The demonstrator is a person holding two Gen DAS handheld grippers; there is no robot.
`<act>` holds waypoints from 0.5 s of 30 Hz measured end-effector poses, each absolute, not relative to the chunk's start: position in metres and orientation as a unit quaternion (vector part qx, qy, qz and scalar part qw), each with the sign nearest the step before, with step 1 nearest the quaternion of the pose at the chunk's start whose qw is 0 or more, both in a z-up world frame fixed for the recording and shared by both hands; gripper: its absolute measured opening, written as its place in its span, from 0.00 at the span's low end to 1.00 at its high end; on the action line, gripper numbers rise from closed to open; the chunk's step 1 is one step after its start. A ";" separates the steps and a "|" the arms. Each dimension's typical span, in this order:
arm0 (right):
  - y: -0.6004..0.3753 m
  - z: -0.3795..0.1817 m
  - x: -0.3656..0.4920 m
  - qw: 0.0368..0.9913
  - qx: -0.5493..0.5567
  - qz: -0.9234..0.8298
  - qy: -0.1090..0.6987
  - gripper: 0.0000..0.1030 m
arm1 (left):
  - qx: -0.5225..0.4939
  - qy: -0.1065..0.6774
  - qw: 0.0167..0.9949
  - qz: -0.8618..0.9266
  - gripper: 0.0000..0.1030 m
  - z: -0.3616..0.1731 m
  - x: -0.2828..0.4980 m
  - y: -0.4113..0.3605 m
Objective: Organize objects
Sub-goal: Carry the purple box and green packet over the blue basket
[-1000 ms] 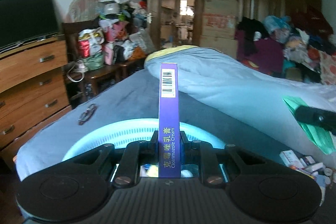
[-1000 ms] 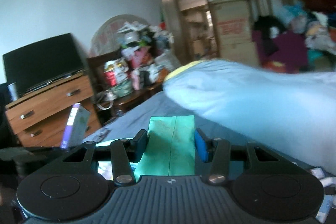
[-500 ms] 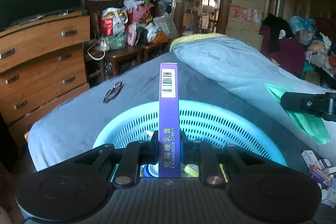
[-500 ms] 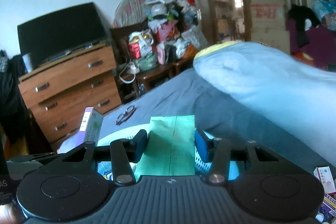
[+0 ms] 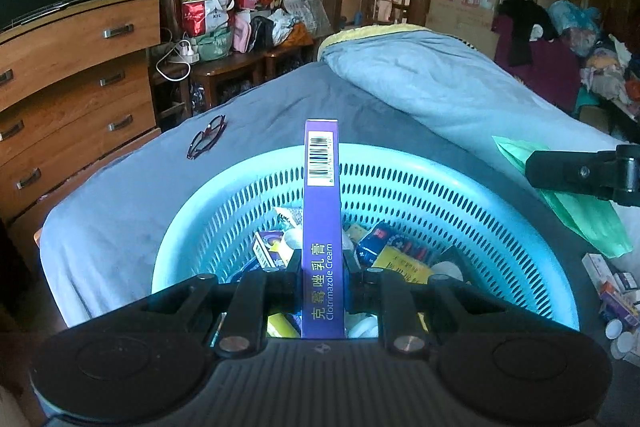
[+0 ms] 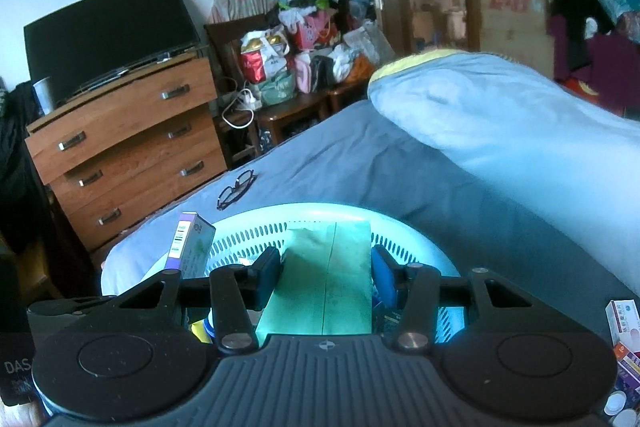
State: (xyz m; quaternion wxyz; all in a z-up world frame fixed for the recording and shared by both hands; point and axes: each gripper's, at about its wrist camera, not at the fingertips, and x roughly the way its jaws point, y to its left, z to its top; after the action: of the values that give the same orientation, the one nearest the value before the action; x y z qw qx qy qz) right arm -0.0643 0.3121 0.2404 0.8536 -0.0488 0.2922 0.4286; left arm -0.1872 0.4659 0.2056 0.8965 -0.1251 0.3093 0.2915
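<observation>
Only the left view shows the basket's contents – left claw pinches a purple box above it; right claw grips a green packet over its rim.

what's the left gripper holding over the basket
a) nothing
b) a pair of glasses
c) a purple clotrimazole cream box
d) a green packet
c: the left gripper is clamped on the purple clotrimazole cream box, upright above the turquoise basket; the green packet sits in the right gripper, and the glasses lie on the bed.
</observation>
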 end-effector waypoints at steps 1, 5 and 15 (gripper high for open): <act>0.313 0.239 -0.063 0.853 -0.049 0.429 0.293 0.48 | -0.125 0.311 0.896 0.292 0.18 0.204 -0.186 0.467; 0.313 0.236 -0.063 0.853 -0.049 0.429 0.295 0.48 | -0.126 0.317 0.894 0.291 0.18 0.198 -0.180 0.467; 0.316 0.231 -0.057 0.849 -0.049 0.432 0.301 0.49 | -0.123 0.325 0.890 0.295 0.18 0.191 -0.169 0.469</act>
State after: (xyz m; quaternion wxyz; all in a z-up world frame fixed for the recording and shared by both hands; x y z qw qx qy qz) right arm -0.0573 0.3157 0.2310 0.8490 -0.0491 0.3006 0.4318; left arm -0.1688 0.4694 0.1911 0.8902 -0.1228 0.3248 0.2950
